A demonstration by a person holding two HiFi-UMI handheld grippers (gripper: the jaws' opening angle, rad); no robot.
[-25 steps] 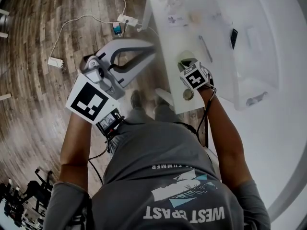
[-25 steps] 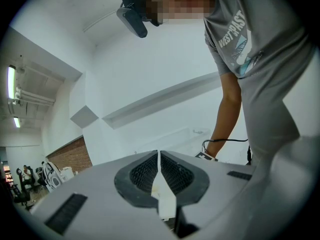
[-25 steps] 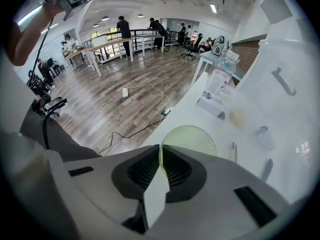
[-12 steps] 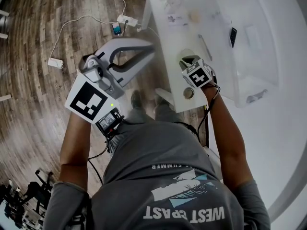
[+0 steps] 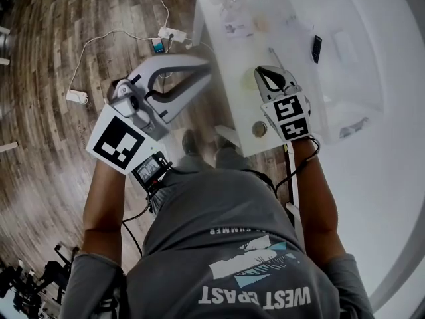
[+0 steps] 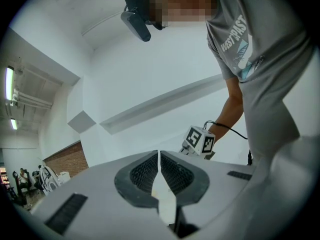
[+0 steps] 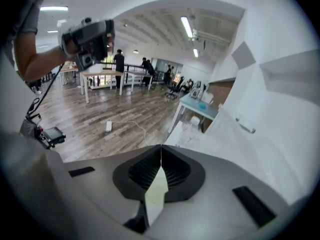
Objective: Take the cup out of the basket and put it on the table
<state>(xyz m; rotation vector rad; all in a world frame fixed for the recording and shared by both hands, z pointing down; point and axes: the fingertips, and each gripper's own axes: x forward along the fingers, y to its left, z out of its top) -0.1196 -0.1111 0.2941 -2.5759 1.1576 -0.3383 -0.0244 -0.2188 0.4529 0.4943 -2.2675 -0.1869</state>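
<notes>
In the head view my right gripper (image 5: 263, 72) hangs over the near part of the white table (image 5: 229, 78), jaws closed and empty, pointing away from me. A clear plastic basket (image 5: 355, 65) stands just to its right; I cannot pick out a cup in it. A small round object (image 5: 259, 129) sits near the table's front edge beside the right gripper's marker cube. My left gripper (image 5: 207, 69) is held over the wooden floor left of the table, shut and empty. Its own view shows the tips (image 6: 159, 154) meeting against a white wall. The right gripper view also shows closed tips (image 7: 161, 148).
A power strip (image 5: 167, 33), a phone (image 5: 157, 45), cables and a white adapter (image 5: 77, 97) lie on the floor to the left. A dark flat item (image 5: 316, 48) and small clutter sit toward the table's far end. Tables, chairs and people stand far off in the right gripper view.
My right gripper has swung so its jaws point forward over the table, its marker cube shifting right. The left gripper has barely moved.
</notes>
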